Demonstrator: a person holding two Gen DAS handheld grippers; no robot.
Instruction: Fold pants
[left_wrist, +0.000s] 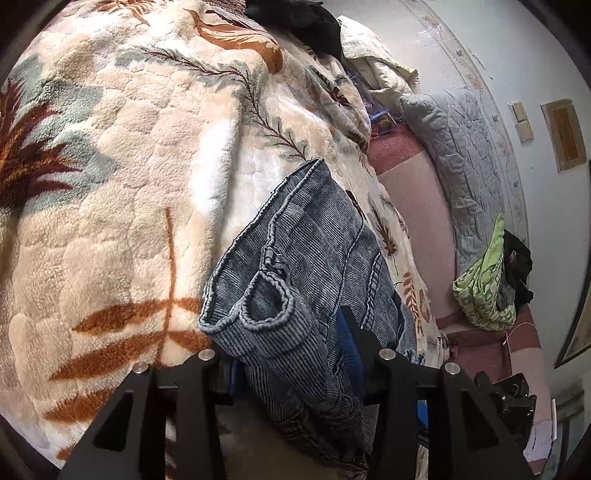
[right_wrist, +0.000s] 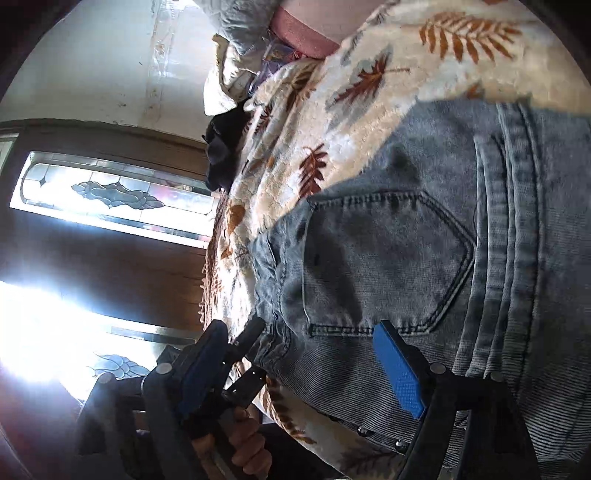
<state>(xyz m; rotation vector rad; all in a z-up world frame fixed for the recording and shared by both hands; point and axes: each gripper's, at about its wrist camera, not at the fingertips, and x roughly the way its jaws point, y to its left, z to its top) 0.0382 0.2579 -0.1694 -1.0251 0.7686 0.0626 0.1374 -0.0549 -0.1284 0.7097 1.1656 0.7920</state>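
Observation:
The pants are light blue jeans (left_wrist: 306, 258), lying on a cream fleece blanket with leaf prints (left_wrist: 129, 166). In the left wrist view my left gripper (left_wrist: 295, 354) is closed on the bunched leg cuffs, its blue pads pressing denim from both sides. In the right wrist view the seat of the jeans with a back pocket (right_wrist: 388, 258) fills the frame. My right gripper (right_wrist: 306, 354) is open, its jaws wide around the waistband edge, the blue right pad (right_wrist: 399, 373) resting over the denim.
A grey quilted pillow (left_wrist: 458, 155), a green patterned cloth (left_wrist: 484, 284) and a pink mattress strip (left_wrist: 413, 206) lie to the right of the blanket. A dark garment (left_wrist: 306, 22) lies at the blanket's far end. A wooden door with glass panels (right_wrist: 110, 192) stands beyond the bed edge.

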